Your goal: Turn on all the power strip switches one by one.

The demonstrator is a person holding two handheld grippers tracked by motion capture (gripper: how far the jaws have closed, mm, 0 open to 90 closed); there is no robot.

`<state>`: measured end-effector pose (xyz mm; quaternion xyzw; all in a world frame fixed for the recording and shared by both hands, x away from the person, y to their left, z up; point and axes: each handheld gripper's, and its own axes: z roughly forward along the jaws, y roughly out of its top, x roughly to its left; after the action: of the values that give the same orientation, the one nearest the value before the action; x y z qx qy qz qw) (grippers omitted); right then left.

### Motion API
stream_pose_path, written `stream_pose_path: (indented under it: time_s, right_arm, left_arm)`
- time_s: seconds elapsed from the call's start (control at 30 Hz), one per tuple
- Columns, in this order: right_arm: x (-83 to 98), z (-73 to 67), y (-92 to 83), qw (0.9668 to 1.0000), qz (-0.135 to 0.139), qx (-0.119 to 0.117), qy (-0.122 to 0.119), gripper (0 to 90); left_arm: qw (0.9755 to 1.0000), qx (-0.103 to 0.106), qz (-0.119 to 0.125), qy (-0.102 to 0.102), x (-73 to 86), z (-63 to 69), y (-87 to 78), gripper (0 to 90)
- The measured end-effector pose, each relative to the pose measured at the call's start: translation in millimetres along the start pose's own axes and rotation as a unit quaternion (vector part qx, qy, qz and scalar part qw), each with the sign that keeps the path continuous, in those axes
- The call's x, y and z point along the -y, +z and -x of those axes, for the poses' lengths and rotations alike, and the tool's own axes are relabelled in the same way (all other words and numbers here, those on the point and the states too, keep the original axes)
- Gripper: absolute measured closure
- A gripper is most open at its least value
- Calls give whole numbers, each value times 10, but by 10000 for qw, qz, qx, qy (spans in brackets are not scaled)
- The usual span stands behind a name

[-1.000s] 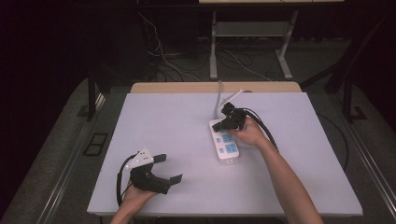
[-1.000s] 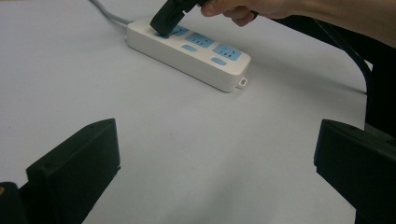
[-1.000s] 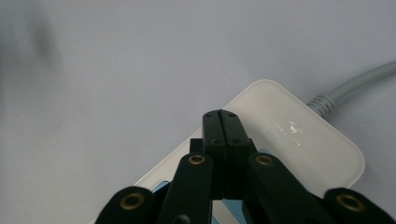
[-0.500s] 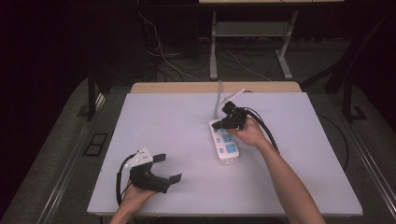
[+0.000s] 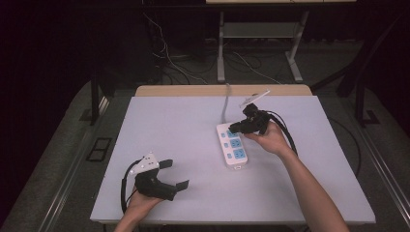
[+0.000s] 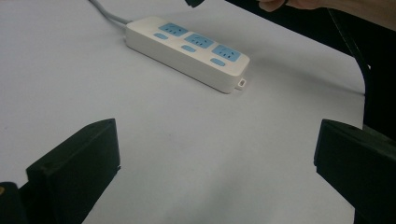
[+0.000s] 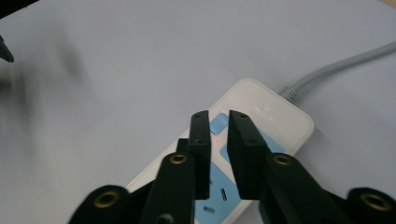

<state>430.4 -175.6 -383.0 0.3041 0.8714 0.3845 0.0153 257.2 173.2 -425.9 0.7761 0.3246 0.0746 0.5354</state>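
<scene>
Nearest the person, the left claw (image 5: 175,175) sits low on the white counter (image 5: 169,125), jaws spread wide with nothing between them. Farther up, the white power strip (image 5: 233,146) lies flat right of the counter's middle, three blue sockets facing up, its grey cord (image 5: 225,104) running off toward the far edge. Above the strip's far end hangs the right claw (image 5: 234,128): jaws just opening, a narrow gap between them, gripping nothing. Through that gap a small red light (image 7: 218,140) glows beside a blue switch (image 7: 218,124).
</scene>
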Motion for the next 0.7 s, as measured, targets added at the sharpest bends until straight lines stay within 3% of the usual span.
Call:
stream_pose_path:
  time_s: [0.13,0.33,0.47,0.53,0.7]
  right_arm:
    - [74,-14,-145,9997,169,83,145,585]
    - [242,-63,-339,9978,374,316,451,197]
    - [373,-134,-452,9964,466,403,577,0]
    - [444,-181,-503,9964,413,316,671,2]
    - [643,-301,-644,9946,719,183,723,2]
  left_arm:
    - [10000,4,-3,4,1,8,9,0]
    - [10000,6,-31,-8,8,11,23,0]
    - [10000,18,-36,-6,7,24,32,0]
    - [10000,24,-46,7,6,28,32,0]
    - [10000,16,-46,-6,8,25,33,0]
